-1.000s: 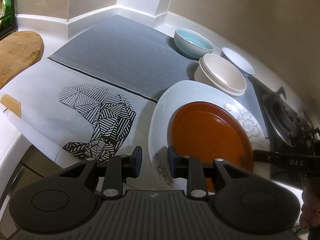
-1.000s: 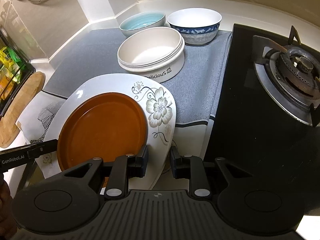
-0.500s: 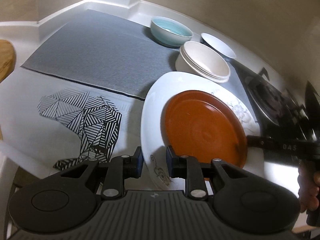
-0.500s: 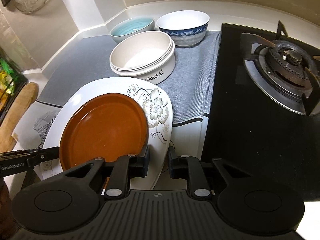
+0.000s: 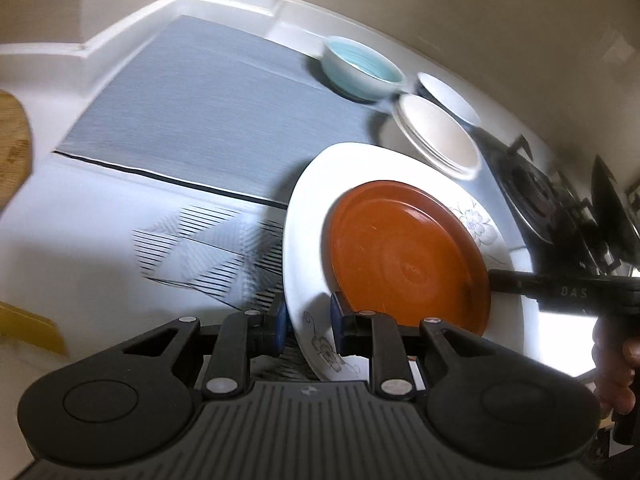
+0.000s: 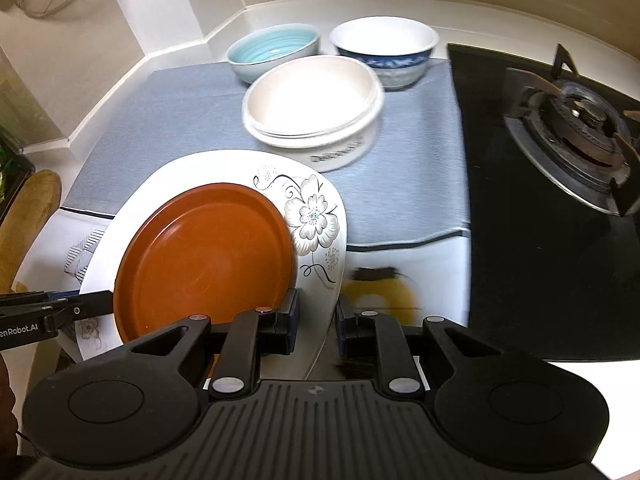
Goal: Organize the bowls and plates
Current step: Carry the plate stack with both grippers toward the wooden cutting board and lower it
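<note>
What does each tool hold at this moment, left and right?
Left tool: closed on the rim of the white floral plate, which carries the brown plate.
Right tool: closed on the same plate's opposite rim.

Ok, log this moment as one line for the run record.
left gripper: jaws astride white floral plate rim | right gripper: jaws astride opposite rim | brown plate: on white plate | bowls: on grey mat

white plate: glossy ceramic | brown plate: smooth | mat: woven cloth
</note>
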Available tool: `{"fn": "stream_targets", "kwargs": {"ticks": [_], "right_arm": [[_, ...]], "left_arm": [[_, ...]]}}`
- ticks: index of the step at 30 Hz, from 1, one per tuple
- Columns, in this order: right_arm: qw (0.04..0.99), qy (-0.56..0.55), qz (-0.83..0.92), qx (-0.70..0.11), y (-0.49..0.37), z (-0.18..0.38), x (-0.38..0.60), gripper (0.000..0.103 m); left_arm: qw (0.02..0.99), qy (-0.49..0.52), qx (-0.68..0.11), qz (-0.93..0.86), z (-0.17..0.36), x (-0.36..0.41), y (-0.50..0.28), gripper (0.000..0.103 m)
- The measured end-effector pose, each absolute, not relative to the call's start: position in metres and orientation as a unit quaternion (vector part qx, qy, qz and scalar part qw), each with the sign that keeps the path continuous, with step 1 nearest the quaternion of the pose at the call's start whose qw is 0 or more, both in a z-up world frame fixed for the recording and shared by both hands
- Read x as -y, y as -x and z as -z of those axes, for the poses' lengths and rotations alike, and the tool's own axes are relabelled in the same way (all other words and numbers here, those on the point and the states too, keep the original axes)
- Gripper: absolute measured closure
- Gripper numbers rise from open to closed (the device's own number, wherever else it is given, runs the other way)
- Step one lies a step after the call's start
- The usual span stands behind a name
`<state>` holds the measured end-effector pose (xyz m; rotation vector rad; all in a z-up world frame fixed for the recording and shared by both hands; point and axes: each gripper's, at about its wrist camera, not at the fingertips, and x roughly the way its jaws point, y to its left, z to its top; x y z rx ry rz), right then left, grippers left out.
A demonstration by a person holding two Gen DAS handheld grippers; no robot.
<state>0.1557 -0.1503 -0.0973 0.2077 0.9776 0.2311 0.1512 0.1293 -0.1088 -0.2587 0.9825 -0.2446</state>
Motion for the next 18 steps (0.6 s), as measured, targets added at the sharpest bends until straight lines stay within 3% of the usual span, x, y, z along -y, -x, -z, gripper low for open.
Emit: {"fn": "stream_targets", "kwargs": {"ticks": [18], "right_arm": [[0.872, -0.077, -0.148, -0.461, -0.232, 0.083, 0.008, 0.083]], "left_arm": [[0.891, 0.179, -0.418, -0.012, 0.106, -0.258, -0.199, 0.079]]}}
